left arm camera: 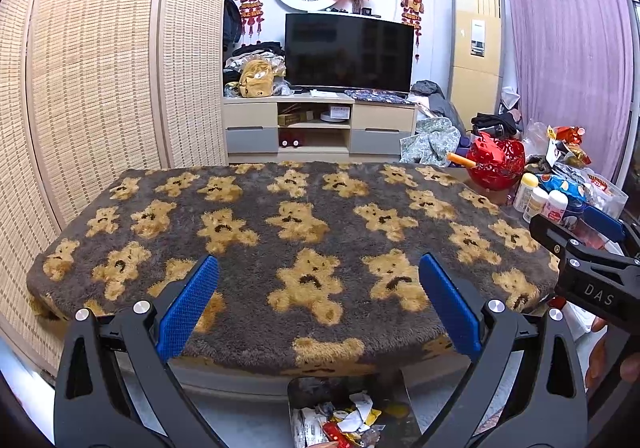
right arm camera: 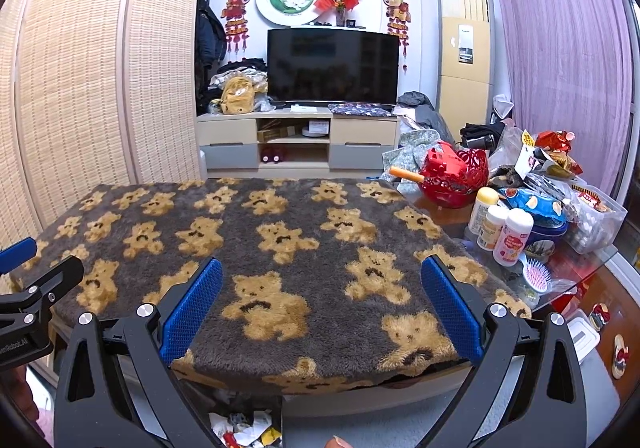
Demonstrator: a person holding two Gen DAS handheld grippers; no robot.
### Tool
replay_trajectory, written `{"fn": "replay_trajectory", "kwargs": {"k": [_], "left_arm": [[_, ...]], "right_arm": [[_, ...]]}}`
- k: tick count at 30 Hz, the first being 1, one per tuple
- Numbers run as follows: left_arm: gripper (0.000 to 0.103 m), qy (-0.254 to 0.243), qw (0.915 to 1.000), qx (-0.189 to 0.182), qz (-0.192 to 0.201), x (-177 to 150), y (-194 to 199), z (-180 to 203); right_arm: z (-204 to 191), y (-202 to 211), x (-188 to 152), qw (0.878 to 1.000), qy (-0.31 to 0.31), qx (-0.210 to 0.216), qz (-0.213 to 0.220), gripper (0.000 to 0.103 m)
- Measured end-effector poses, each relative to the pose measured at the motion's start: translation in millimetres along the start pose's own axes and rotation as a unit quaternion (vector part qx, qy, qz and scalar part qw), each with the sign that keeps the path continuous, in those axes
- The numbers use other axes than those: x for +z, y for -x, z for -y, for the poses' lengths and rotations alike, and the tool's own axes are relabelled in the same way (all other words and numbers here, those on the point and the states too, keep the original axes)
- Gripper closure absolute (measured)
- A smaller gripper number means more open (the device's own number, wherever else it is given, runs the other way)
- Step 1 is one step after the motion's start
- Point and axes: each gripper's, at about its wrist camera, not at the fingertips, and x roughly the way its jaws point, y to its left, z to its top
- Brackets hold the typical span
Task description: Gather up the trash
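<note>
A bin (left arm camera: 394,408) stands on the floor below the table's near edge, holding crumpled paper and wrappers (left arm camera: 348,422); it also shows in the right wrist view (right arm camera: 248,428). The table is covered by a grey cloth with tan bears (left arm camera: 296,232), and no loose trash shows on it. My left gripper (left arm camera: 318,304) is open and empty above the near edge, over the bin. My right gripper (right arm camera: 322,308) is open and empty beside it, to the right. Each gripper shows at the edge of the other's view.
At the table's right end are a red basket (right arm camera: 460,175), white bottles (right arm camera: 512,236), snack bags (right arm camera: 536,207), a clear box (right arm camera: 600,219) and a pink hairbrush (right arm camera: 536,276). A TV stand (right arm camera: 296,139) is behind; woven screens (left arm camera: 100,67) on the left.
</note>
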Motion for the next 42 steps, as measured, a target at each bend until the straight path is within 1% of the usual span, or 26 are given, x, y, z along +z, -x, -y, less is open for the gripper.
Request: {"fn": "replay_trajectory", "kwargs": {"k": [11, 17, 42], "left_arm": [[0.008, -0.001, 1.0, -0.002, -0.001, 0.2, -0.1, 0.2], [0.008, -0.002, 1.0, -0.009, -0.001, -1.8, -2.2, 8.8], [0.008, 0.002, 0.9999, -0.013, -0.004, -1.4, -3.2, 6.7]], "right_arm": [[-1.2, 0.3, 0.2, 1.0, 0.002, 0.001, -0.002, 0.003], [-1.7, -0.9, 0.7, 1.0, 0.002, 0.001, -0.002, 0.003], [-0.5, -2.2, -0.5, 1.0, -0.001, -0.001, -0.001, 0.003]]}}
